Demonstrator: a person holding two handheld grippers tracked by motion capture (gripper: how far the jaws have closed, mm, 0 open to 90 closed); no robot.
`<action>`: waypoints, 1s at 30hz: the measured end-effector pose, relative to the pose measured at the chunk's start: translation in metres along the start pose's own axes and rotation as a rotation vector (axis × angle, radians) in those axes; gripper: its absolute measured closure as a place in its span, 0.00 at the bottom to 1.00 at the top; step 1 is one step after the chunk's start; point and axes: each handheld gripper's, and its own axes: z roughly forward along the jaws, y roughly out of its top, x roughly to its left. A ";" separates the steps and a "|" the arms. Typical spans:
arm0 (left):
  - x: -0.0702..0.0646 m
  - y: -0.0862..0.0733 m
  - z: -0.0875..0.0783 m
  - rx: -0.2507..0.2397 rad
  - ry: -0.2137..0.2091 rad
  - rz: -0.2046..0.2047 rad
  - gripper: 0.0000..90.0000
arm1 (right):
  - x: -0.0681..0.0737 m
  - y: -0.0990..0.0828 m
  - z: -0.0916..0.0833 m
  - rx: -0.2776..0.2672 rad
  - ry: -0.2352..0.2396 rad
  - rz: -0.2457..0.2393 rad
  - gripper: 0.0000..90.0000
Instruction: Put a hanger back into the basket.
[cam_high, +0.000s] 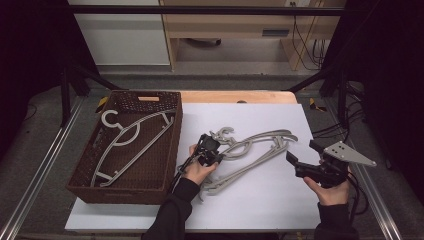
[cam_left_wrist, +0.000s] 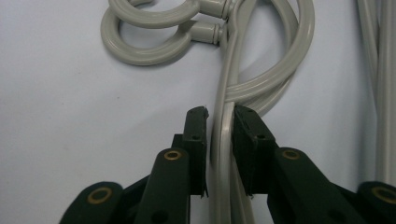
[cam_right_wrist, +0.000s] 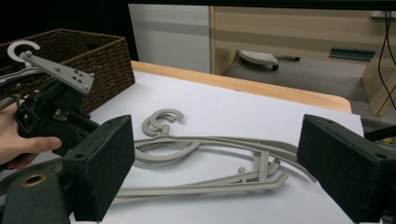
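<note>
Two grey plastic hangers (cam_high: 260, 150) lie stacked on the white sheet (cam_high: 260, 205), hooks (cam_high: 225, 134) pointing to the far left. My left gripper (cam_high: 210, 150) sits over their neck. In the left gripper view, the left gripper (cam_left_wrist: 219, 119) is shut on the upper hanger's arm (cam_left_wrist: 223, 140), just below the two hooks (cam_left_wrist: 149, 51). My right gripper (cam_high: 303, 152) hovers open to the right of the hangers' ends, nothing between its fingers. The right gripper view looks between the right gripper's wide-spread pads (cam_right_wrist: 109, 163) at the hangers (cam_right_wrist: 196, 189) and the left gripper (cam_right_wrist: 46, 116).
A dark wicker basket (cam_high: 115, 192) stands at the left with more grey hangers (cam_high: 130, 140) inside it. The wooden table edge (cam_high: 240, 96) runs along the back. Black frame bars and cables stand off both sides.
</note>
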 end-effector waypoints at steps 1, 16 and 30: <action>0.000 0.000 0.000 0.000 0.000 0.000 0.84 | 0.000 0.000 0.000 0.000 0.000 0.000 0.12; -0.002 0.001 -0.006 0.046 -0.026 -0.006 0.90 | 0.000 0.000 0.000 0.001 0.002 -0.005 0.12; -0.010 0.001 -0.032 -0.043 -0.069 -0.031 0.90 | 0.000 0.000 0.000 0.000 0.000 -0.005 0.12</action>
